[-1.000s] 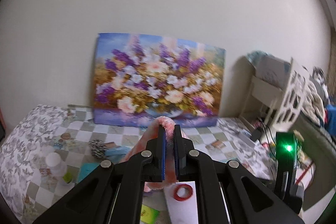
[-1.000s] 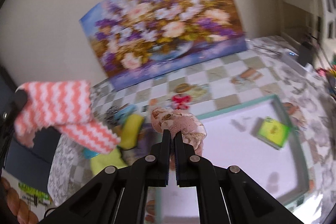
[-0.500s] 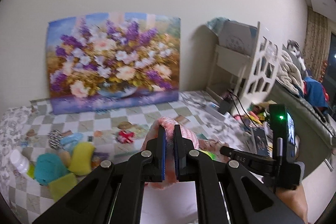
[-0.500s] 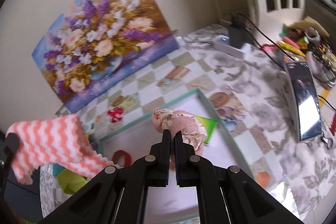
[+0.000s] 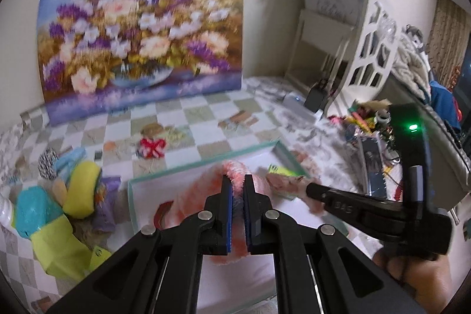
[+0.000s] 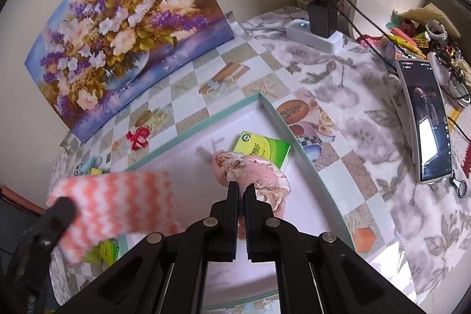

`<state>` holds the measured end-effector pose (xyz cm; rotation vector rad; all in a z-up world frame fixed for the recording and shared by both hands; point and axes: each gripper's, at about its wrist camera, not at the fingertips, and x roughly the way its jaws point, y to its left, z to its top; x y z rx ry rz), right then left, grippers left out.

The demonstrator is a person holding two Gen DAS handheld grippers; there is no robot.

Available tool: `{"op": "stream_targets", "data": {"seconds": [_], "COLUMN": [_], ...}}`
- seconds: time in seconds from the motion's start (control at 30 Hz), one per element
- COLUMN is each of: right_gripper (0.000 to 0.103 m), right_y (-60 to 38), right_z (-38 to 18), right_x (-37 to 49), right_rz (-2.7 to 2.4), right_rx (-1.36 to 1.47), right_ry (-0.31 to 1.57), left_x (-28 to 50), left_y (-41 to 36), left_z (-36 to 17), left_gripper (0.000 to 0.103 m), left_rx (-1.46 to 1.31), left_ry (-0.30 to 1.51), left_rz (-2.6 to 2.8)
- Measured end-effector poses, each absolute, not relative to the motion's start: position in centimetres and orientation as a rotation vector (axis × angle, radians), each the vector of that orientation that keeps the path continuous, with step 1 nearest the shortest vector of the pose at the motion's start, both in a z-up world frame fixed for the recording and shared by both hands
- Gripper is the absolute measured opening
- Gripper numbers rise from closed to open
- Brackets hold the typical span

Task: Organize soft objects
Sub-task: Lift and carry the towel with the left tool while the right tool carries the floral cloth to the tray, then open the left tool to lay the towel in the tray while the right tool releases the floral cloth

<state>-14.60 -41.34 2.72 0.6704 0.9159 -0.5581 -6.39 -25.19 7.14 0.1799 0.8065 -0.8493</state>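
The left gripper (image 5: 238, 181) is clenched on a fuzzy pink-and-white zigzag cloth (image 6: 117, 202), held over the teal-rimmed tray (image 6: 273, 108). Only the right wrist view shows the cloth's chevron pattern; the left view shows just a pink tuft between the blue pads. The right gripper (image 6: 241, 190) grasps a pink floral fabric bundle (image 6: 256, 169), with a green box (image 6: 262, 149) at its 12 o'clock inside the tray. Only the left view shows the heap of yellow and teal soft items (image 5: 59, 205) at the tray's 9 o'clock; the phone (image 6: 426, 122) at 3 o'clock is clearer from the right wrist
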Motion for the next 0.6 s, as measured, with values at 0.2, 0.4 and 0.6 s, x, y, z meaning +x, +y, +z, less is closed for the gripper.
{"op": "stream_targets", "data": {"seconds": [0.2,0.4,0.6], "right_gripper": [0.004,0.004,0.004], "right_y": [-41.0,-40.8,-40.4], "right_z": [1.5,0.4,-1.7], "right_x": [-13.7,-12.7,-12.1], "right_rz": [-0.540,-0.527,-0.513], "right_rx": [0.665,0.660,0.656], "right_ry": [0.963,0.998,1.081], "left_x": [-4.9,-4.0,-3.7], "left_y": [-25.8,-26.4,-26.6], "left_z": [4.4,1.5,-1.2], "left_gripper": [0.006,0.006,0.006], "left_rx": [0.197,0.251,0.308], "left_ry": [0.889,0.961,1.048], "left_rz": [-0.808,-0.760,-0.731]}}
